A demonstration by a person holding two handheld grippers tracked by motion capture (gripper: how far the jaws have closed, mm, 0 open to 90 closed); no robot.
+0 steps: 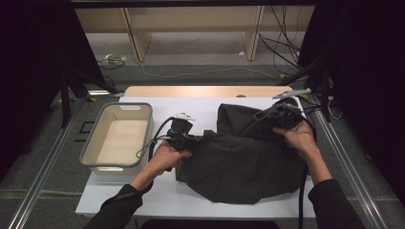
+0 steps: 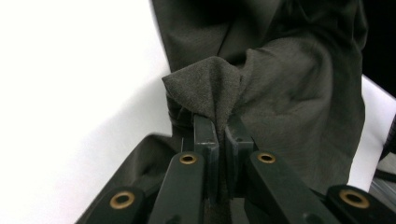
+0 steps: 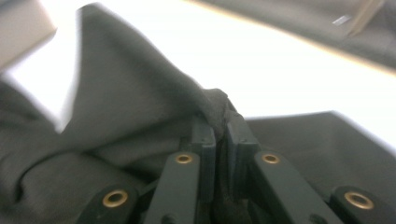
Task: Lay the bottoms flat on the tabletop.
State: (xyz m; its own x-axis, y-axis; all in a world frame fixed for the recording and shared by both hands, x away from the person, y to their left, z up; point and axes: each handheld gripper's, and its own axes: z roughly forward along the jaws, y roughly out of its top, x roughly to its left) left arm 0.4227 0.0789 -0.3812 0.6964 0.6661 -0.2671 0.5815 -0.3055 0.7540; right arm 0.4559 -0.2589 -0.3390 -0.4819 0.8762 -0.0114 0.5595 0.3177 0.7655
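While the dark garment (image 1: 243, 157) lies bunched on the white table (image 1: 157, 191), just to the right of the grey bin (image 1: 117, 136), both grippers are clenched on pinches of its cloth. In the left gripper view, the left gripper (image 2: 217, 126) has its two black jaws drawn almost together, with a peaked fold of the garment (image 2: 280, 93) squeezed between them and standing up above the tips; the cloth falls away in loose folds beyond the pinch, and white table (image 2: 70, 93) shows to one side of it. In the high view that left gripper (image 1: 184, 138) sits at the garment's edge nearest the bin, close beside the bin's right wall but apart from it, with the person's left hand (image 1: 167, 155) wrapped round its body. In the right gripper view, the right gripper (image 3: 219, 123) is likewise nearly closed, a small ridge of the garment (image 3: 116, 130) caught between the jaws; this picture is blurred, so the finer lie of the cloth there cannot be told. In the high view the right gripper (image 1: 284, 117) holds the garment at its far corner, well away from the bin, gripped by the right hand (image 1: 298, 136). Between the two pinches the fabric sags in a broad heap on the table.
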